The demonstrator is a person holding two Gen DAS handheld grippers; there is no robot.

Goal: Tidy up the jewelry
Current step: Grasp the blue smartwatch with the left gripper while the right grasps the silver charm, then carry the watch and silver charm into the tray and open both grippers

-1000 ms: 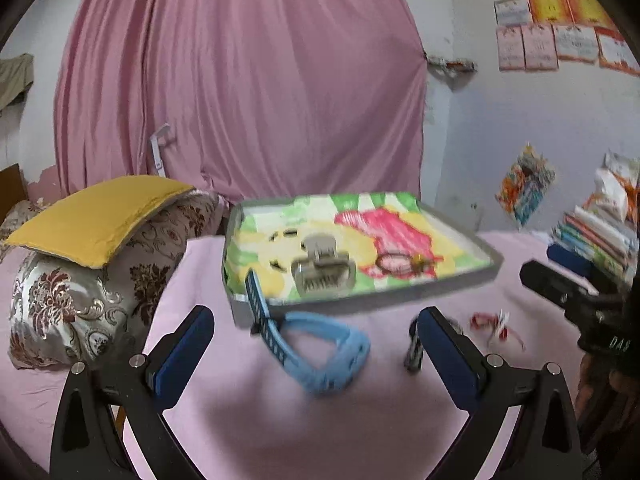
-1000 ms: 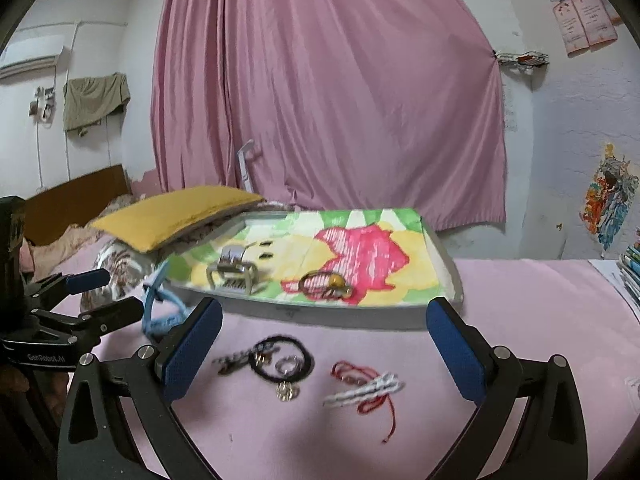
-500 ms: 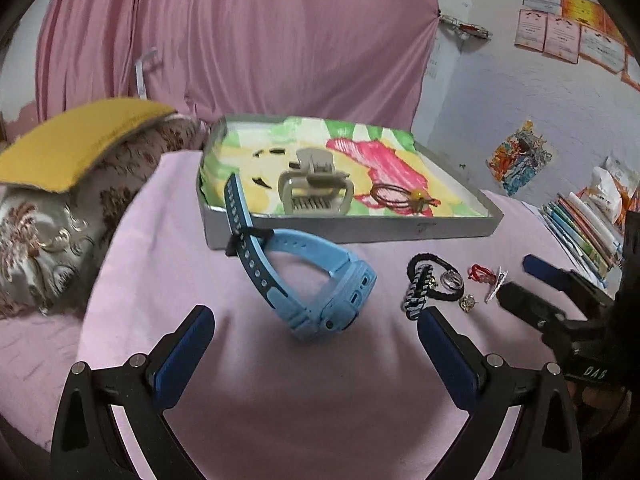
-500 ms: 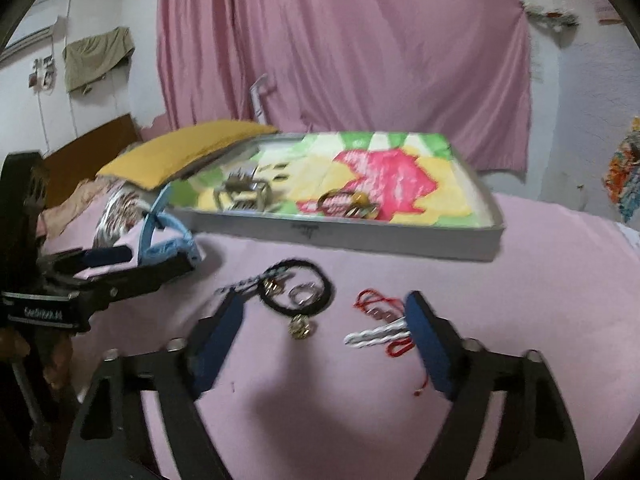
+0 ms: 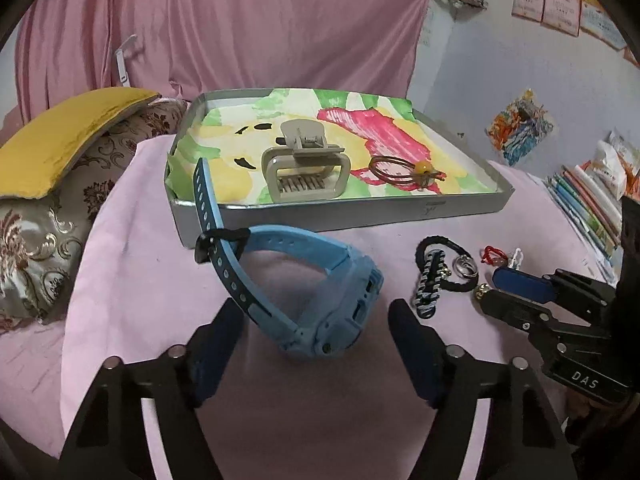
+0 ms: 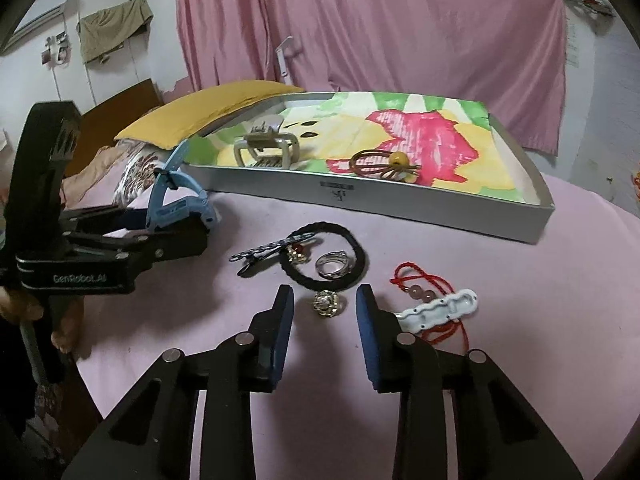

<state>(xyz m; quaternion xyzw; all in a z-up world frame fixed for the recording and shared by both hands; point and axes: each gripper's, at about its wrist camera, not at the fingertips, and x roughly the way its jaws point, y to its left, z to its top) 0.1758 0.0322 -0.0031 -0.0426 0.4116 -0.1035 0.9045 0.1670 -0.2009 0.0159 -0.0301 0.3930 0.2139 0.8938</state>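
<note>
The left gripper [image 5: 316,322] has just been closing around the blue smartwatch [image 5: 320,300], which sits between the jaws, but the pads aren't touching it yet. Just past the watch is the gray tray [image 5: 360,214] holding a beige hair claw clip [image 5: 304,168] and a brown hair tie [image 5: 404,170]. The right gripper [image 6: 324,308] has been narrowing too, with a small gold charm [image 6: 327,303] lying between its tips, untouched. Right beyond it are a black hair tie [image 6: 324,256] and silver ring [image 6: 334,266]; off its right finger lie a white clip [image 6: 440,310] and red cord [image 6: 424,280].
</note>
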